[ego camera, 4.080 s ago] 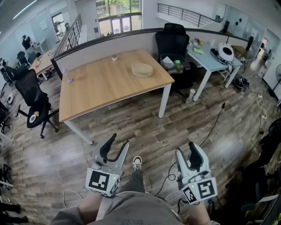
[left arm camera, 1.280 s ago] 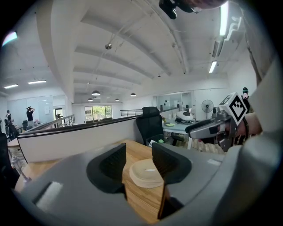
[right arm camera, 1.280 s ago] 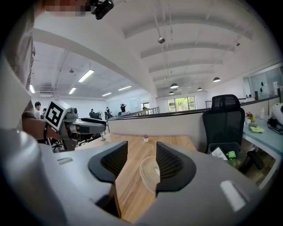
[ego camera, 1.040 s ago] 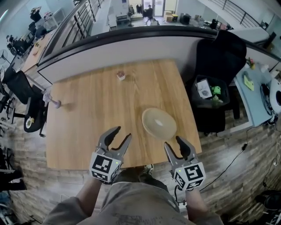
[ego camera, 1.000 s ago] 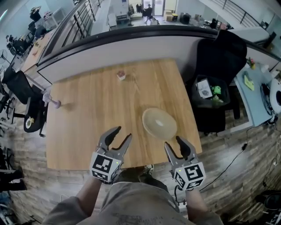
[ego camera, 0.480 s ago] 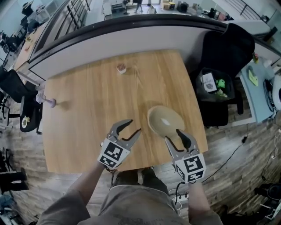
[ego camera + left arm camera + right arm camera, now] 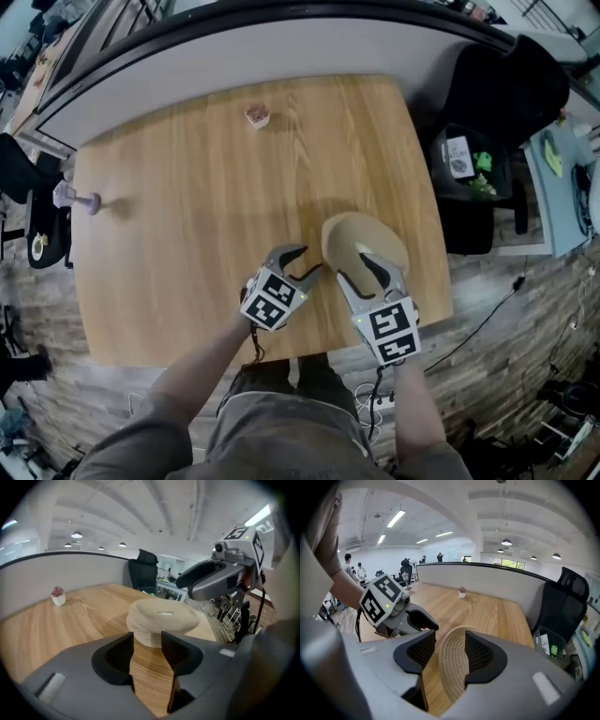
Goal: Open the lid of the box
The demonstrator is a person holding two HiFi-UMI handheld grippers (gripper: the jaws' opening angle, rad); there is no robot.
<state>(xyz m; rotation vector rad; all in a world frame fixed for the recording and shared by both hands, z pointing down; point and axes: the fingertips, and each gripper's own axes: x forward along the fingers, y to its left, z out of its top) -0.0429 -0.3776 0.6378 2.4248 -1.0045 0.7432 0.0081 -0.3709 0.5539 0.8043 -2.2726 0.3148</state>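
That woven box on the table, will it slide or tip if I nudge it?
Being basketwork, the woven box looks light, so it would probably slide on the smooth table. Low and wide, it seems unlikely to tip. Its ribbed weave should resist slipping.

One box (image 7: 361, 239); two hand-held grippers (image 7: 305, 261) (image 7: 354, 266)

The left tool (image 7: 147, 640), jaws apart, faces woven box (image 7: 161, 619).

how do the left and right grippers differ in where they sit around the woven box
The left gripper sits beside the woven box, on its left; the right gripper reaches over it. Only table shows between the left gripper's jaws, while the box's rim shows between the right gripper's. Both stand open, neither clamped.
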